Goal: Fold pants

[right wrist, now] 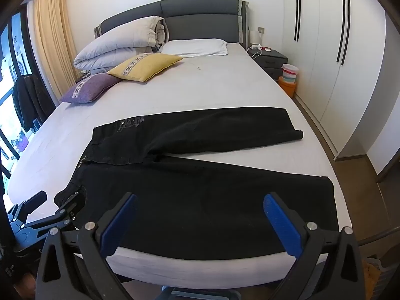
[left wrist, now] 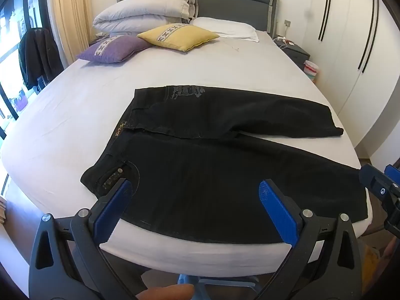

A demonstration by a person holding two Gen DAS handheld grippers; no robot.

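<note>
Black pants (left wrist: 212, 175) (right wrist: 200, 200) lie flat across the foot of the bed (left wrist: 87, 100) (right wrist: 200, 92), waistband at the left and both legs spread toward the right. My left gripper (left wrist: 195, 187) hovers open over the near leg close to the waist and front pocket, with nothing between its blue pads (left wrist: 115, 205). My right gripper (right wrist: 200, 200) is open above the near leg nearer the hem, its blue pads (right wrist: 282, 222) apart and holding nothing. Each gripper shows at the edge of the other's view: the right one (left wrist: 382, 187), the left one (right wrist: 50, 212).
A folded duvet (left wrist: 145, 7), a white pillow (left wrist: 225, 27), a yellow cushion (left wrist: 177, 36) and a purple cushion (left wrist: 112, 48) sit at the head of the bed. White wardrobes (right wrist: 337, 50) and a nightstand (right wrist: 270, 60) stand to the right. A window and curtain are at the left.
</note>
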